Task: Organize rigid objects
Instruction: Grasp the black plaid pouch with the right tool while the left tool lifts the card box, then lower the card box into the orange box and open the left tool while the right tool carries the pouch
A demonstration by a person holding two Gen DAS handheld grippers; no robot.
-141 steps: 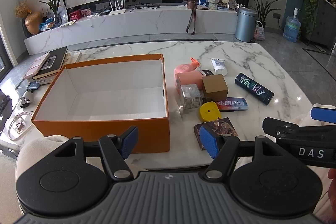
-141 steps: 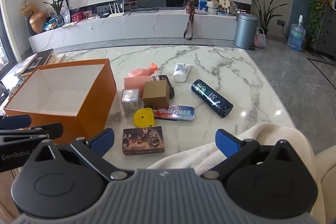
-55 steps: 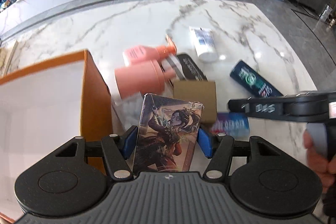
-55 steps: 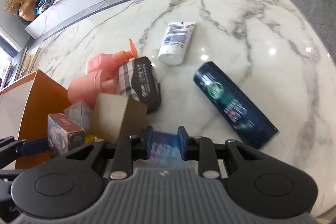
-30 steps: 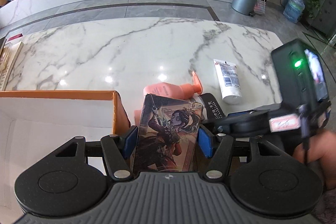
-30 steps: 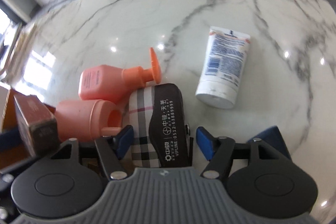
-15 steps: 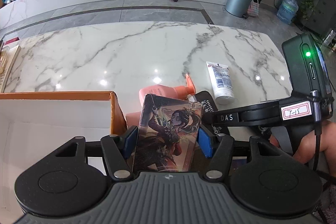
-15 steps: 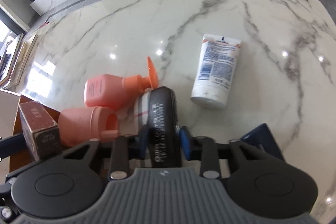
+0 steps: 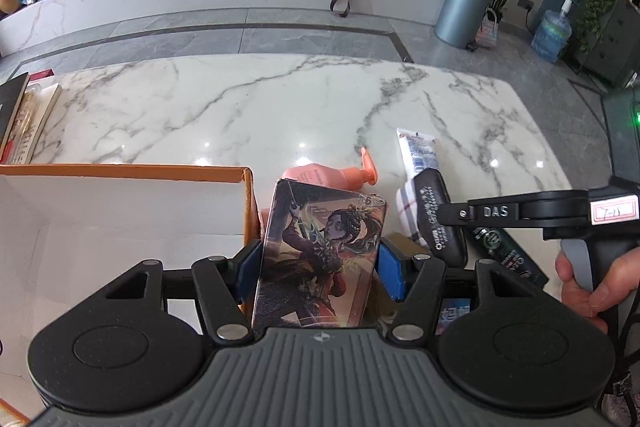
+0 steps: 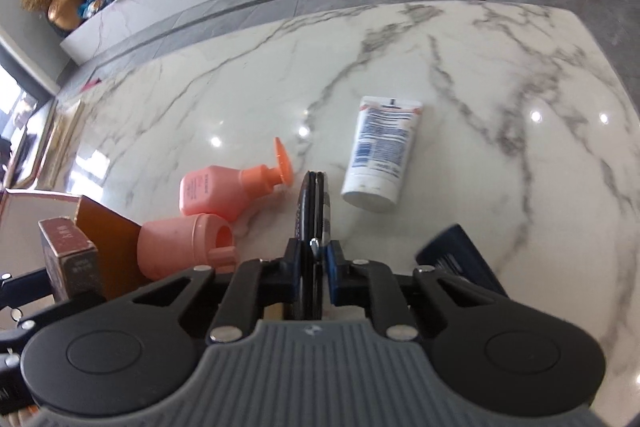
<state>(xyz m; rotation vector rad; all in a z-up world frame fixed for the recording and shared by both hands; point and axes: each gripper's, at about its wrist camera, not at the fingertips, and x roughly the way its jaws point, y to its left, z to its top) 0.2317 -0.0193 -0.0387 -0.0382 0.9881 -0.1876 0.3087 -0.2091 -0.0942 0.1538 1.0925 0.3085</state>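
1. Left wrist view, lower centre: the left hand-held gripper is clamped on an illustrated card box, one blue pad on each long side, the box standing upright in the frame.
2. An orange box with a white interior fills the left half of this view; its right wall lies just left of the held card box.
3. Right of centre, the right hand-held gripper, marked "DAS", crosses the frame and holds a black case with a plaid panel. A person's hand grips its handle at the right edge.
4. Behind the card box, a pink pump bottle lies on its side on the marble tabletop. A white tube lies right of it, just beyond the black case.
5. A dark green-labelled bottle lies below the right gripper's finger, partly hidden by it.
6. Right wrist view, lower centre: the right gripper is closed on the black case, seen edge-on.
7. Left of the case lie the pump bottle and a pink cylinder; the tube lies upper right of the case.
8. Lower left: the card box shows end-on in front of the orange box's wall.
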